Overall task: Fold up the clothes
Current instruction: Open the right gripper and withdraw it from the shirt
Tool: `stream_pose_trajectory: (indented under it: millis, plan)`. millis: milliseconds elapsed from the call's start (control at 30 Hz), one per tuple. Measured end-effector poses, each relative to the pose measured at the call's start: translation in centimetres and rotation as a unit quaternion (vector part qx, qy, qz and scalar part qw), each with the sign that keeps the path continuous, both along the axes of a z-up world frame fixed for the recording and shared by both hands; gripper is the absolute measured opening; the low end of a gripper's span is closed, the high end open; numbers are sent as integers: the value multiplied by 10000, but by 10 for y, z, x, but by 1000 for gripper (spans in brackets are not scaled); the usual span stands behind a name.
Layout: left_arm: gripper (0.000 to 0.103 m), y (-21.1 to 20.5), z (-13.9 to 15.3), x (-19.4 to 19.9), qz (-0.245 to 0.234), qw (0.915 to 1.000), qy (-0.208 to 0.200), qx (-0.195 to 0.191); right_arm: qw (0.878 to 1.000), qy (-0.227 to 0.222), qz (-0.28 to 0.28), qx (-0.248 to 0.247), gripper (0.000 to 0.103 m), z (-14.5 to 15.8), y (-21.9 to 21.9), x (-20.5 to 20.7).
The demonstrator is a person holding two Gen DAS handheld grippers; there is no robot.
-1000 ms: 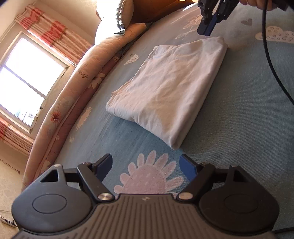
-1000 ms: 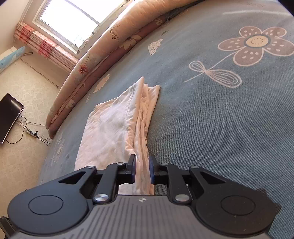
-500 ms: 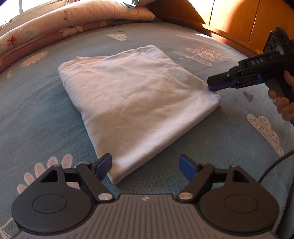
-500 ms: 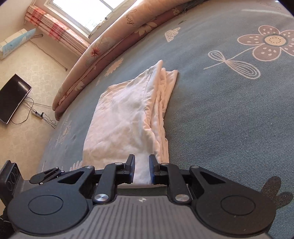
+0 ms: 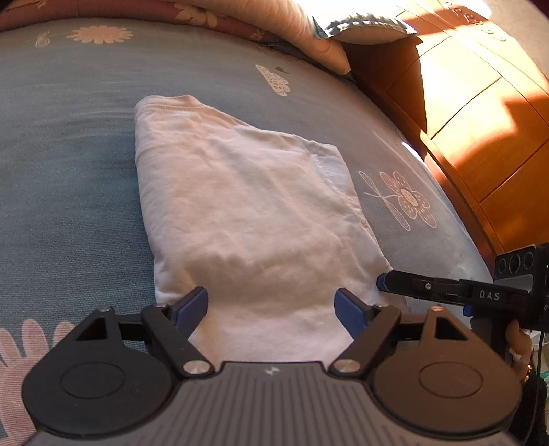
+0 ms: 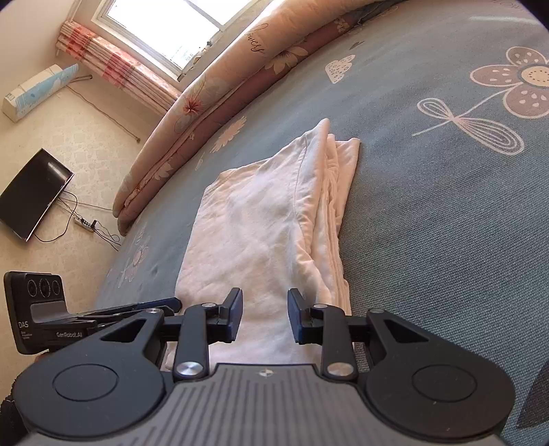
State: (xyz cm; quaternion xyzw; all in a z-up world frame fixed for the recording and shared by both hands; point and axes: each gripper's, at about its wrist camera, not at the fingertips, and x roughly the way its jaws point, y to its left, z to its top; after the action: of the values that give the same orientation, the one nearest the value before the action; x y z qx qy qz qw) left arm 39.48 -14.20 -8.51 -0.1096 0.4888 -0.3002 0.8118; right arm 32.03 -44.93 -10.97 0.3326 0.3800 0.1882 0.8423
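left wrist: white garment [image 5: 254, 219], folded, creased

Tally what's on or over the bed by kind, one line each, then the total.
Folded white garment: 1
Claws: 2, the left claw open wide over the garment's near edge, the right claw opening at its corner, with nothing pinched
Rolled floral quilt: 1
Pillow: 1
Total: 5

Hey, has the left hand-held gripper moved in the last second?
Yes. The left hand-held gripper has swung round from beside the floral quilt roll to the folded white garment's near edge, next to the right hand-held gripper.
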Motion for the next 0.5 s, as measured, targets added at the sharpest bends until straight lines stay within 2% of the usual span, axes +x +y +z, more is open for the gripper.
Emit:
stream_pose_trajectory:
  millis: [67, 200, 367, 500]
  plan:
    - [80, 4, 0, 5, 138, 9996, 191, -171, 10000, 39, -19, 19, 33, -2, -2, 2]
    - [81, 8, 17, 15, 381, 9984, 79, -407, 10000, 25, -40, 69, 34, -3, -4, 3]
    - [80, 3, -6, 37, 583, 9968, 462, -279, 10000, -33, -21, 65, 37, -1, -1, 4]
    - [80, 5, 6, 42, 722, 9958, 388, -402, 9999, -82, -59, 105, 37, -1, -4, 4]
